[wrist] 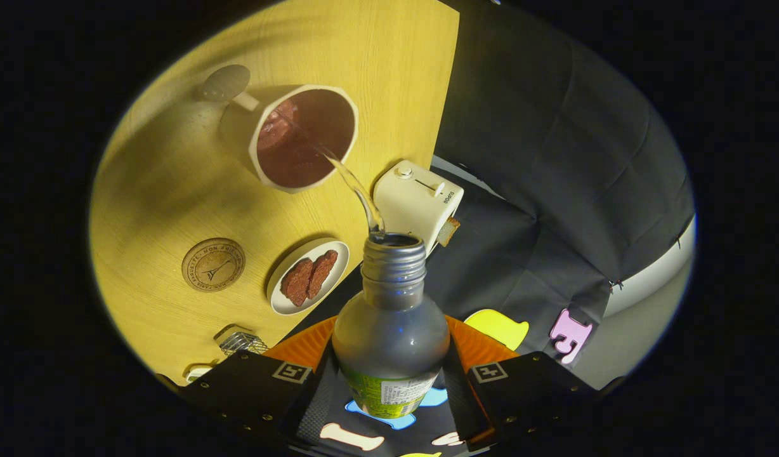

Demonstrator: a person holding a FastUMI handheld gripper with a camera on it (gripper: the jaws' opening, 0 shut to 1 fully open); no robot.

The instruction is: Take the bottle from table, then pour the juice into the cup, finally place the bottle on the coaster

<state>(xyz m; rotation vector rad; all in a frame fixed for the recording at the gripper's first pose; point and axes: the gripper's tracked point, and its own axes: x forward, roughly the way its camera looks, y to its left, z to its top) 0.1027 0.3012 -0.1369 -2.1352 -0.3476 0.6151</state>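
Currently the gripper has both fingers pressed on the sides of the uncapped juice bottle, which sits between them, neck pointing ahead. A clear stream arcs from its mouth toward 11 o'clock into the white cup, already holding dark liquid. Round wooden coaster lies on the table at 9 o'clock of the bottle; plate of brown slices between them. White toaster just beyond the mouth.

A cream cup with a dark red inside is being shown on a yellow wood-grain table.
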